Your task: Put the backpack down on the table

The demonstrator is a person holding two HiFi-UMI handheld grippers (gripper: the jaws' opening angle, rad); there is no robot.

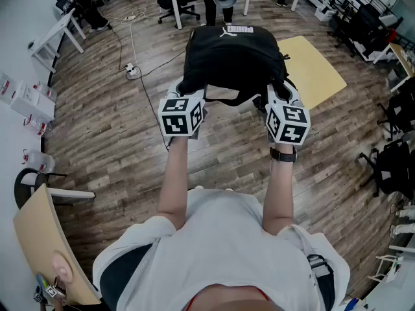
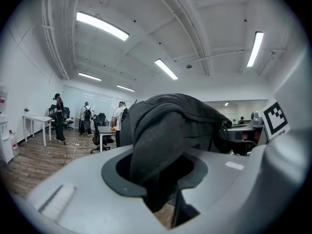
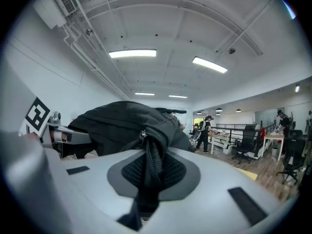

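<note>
A black backpack [image 1: 233, 60] hangs in the air in front of me, held up by both grippers over the wooden floor. My left gripper [image 1: 191, 94] is shut on a thick fold of its fabric [image 2: 161, 140] at the near left corner. The right gripper [image 1: 280, 96] is shut on a zippered edge of the backpack [image 3: 148, 150] at the near right corner. A yellow table top [image 1: 318, 70] lies just beyond and to the right of the backpack, partly hidden by it. The bag's far side is out of sight.
Cables and a power strip [image 1: 131, 70] lie on the floor to the left. White desks [image 1: 55, 34] and office chairs [image 1: 181, 2] stand at the back, with people [image 2: 58, 116] near them. Black chairs [image 1: 395, 167] line the right side. A curved wooden board [image 1: 39, 238] is at my near left.
</note>
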